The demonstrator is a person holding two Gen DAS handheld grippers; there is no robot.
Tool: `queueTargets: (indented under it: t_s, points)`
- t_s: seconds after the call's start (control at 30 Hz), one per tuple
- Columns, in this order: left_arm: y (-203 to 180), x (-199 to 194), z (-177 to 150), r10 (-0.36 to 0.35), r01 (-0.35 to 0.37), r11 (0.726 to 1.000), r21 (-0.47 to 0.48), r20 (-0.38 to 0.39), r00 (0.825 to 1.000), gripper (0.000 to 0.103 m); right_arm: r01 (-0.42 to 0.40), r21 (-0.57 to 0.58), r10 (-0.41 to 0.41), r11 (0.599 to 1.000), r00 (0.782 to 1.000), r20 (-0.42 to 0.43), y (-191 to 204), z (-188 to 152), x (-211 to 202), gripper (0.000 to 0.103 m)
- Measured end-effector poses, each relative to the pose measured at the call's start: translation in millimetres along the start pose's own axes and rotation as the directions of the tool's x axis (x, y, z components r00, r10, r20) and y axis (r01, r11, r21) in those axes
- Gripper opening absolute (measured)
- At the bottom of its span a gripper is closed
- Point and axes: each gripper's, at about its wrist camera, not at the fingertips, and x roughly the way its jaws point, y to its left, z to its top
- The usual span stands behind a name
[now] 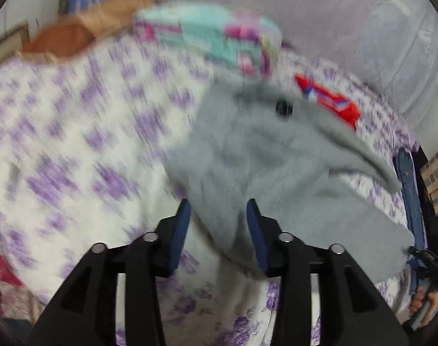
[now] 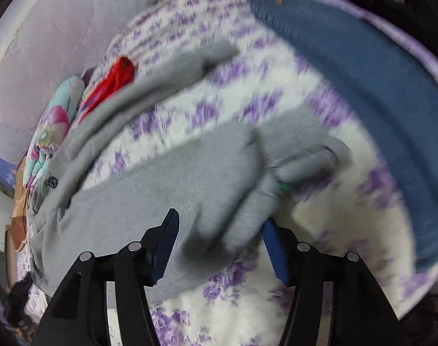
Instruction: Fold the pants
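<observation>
Grey fleece pants lay centre frame across the purple-flowered white bedsheet. Left gripper and right gripper each stood spread with bunched fabric between the jaws; recommended closing firmly on both layers before lifting evenly.

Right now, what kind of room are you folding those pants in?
Probably a bedroom. The grey pants lie on a bed with a purple-flowered sheet, a folded colourful blanket sits at the far end, and a plain wall runs behind it.
</observation>
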Motion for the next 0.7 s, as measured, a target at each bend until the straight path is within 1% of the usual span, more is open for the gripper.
queueTargets:
  t_s: [0.03, 0.07, 0.13, 0.17, 0.2, 0.23, 0.27, 0.3, 0.33, 0.37, 0.4, 0.43, 0.47, 0.5, 0.53, 0.57, 0.6, 0.63, 0.67, 0.7]
  points:
    - [-4.1, -9.3, 8.8, 0.016, -0.017, 1.000, 0.019, 0.034, 0.999, 0.059, 0.022, -0.018, -0.021, 1.000, 0.999, 0.048, 3.3, 11.5, -9.6, 0.074]
    - [-12.2, -16.3, 23.1, 0.015, -0.019, 0.999, 0.048, 0.071, 0.997, 0.067, 0.039, -0.033, -0.036, 0.999, 0.996, 0.078, 5.6, 22.1, -13.8, 0.077]
    - [-26.2, -15.5, 47.6, 0.010, -0.019, 0.996, 0.091, 0.093, 0.996, 0.069, 0.087, -0.046, -0.080, 0.995, 0.988, 0.131, 9.2, 54.7, -15.2, 0.078]
    - [-36.2, -8.5, 62.5, 0.008, -0.019, 0.993, 0.119, 0.096, 0.995, 0.069, 0.071, -0.050, -0.063, 0.996, 0.988, 0.144, 10.1, 69.6, -10.7, 0.078]
    - [-45.7, 1.1, 74.6, -0.006, -0.006, 0.990, 0.144, 0.088, 0.996, 0.069, 0.033, -0.056, -0.025, 0.998, 0.990, 0.139, 7.8, 83.6, -4.0, 0.078]
    - [-54.3, 15.0, 86.9, -0.034, 0.023, 0.986, 0.168, 0.066, 0.997, 0.069, -0.007, -0.063, 0.013, 0.998, 0.995, 0.103, 10.3, 105.3, 17.4, 0.078]
    - [-64.9, 38.6, 101.0, -0.075, 0.071, 0.979, 0.192, 0.012, 0.997, 0.069, -0.026, -0.059, 0.031, 0.998, 0.997, 0.072, 12.5, 117.2, 33.3, 0.078]
    - [-72.2, 56.6, 107.2, -0.087, 0.092, 0.975, 0.200, -0.035, 0.996, 0.069, -0.058, -0.045, 0.059, 0.997, 0.998, 0.030, 12.4, 128.2, 52.3, 0.077]
    - [-79.5, 87.1, 117.1, -0.073, 0.094, 0.973, 0.209, -0.104, 0.992, 0.062, -0.095, -0.007, 0.095, 0.995, 0.995, -0.027, 10.9, 140.0, 75.9, 0.070]
    - [-82.4, 103.9, 119.4, -0.056, 0.084, 0.974, 0.212, -0.135, 0.989, 0.049, -0.113, 0.024, 0.114, 0.993, 0.992, -0.055, 10.2, 146.3, 92.0, 0.058]
    - [-84.6, 123.2, 124.2, -0.037, 0.072, 0.974, 0.215, -0.165, 0.986, 0.043, -0.133, 0.055, 0.137, 0.990, 0.988, -0.073, 10.0, 152.6, 105.4, 0.055]
    - [-84.5, 139.9, 129.3, -0.021, 0.062, 0.976, 0.209, -0.191, 0.981, 0.034, -0.154, 0.087, 0.161, 0.984, 0.984, -0.080, 8.5, 159.4, 120.3, 0.054]
    - [-80.1, 162.5, 137.2, -0.012, 0.055, 0.982, 0.181, -0.229, 0.973, 0.031, -0.153, 0.102, 0.162, 0.983, 0.983, -0.084, 8.4, 164.9, 131.1, 0.054]
    - [-78.0, 173.5, 138.4, -0.010, 0.052, 0.985, 0.167, -0.248, 0.969, 0.031, -0.158, 0.113, 0.169, 0.981, 0.981, -0.095, 9.5, 172.9, 146.8, 0.054]
    - [-72.6, 186.7, 140.3, -0.005, 0.048, 0.987, 0.152, -0.272, 0.962, 0.030, -0.169, 0.121, 0.181, 0.978, 0.978, -0.105, 10.8, 173.6, 157.5, 0.053]
    - [-68.3, 203.7, 142.3, 0.014, 0.032, 0.989, 0.143, -0.305, 0.952, 0.025, -0.175, 0.133, 0.190, 0.976, 0.976, -0.109, 13.5, 174.0, 167.9, 0.047]
    - [-65.0, 217.1, 141.3, 0.036, 0.013, 0.989, 0.145, -0.328, 0.944, 0.022, -0.183, 0.144, 0.199, 0.973, 0.974, -0.109, 14.4, 177.0, 179.3, 0.038]
    - [-61.2, 226.5, 141.0, 0.031, 0.016, 0.991, 0.134, -0.342, 0.939, 0.022, -0.176, 0.134, 0.191, 0.975, 0.976, -0.106, 18.4, 176.6, 183.7, 0.009]
    - [-56.5, 226.6, 143.2, 0.005, 0.032, 0.994, 0.104, -0.337, 0.942, 0.020, -0.164, 0.121, 0.177, 0.979, 0.979, -0.100, 20.7, 175.1, 181.8, 0.009]
    - [-55.7, 224.1, 143.0, 0.000, 0.037, 0.994, 0.103, -0.340, 0.940, 0.019, -0.149, 0.098, 0.158, 0.984, 0.983, -0.092, 23.7, 173.0, 174.5, 0.009]
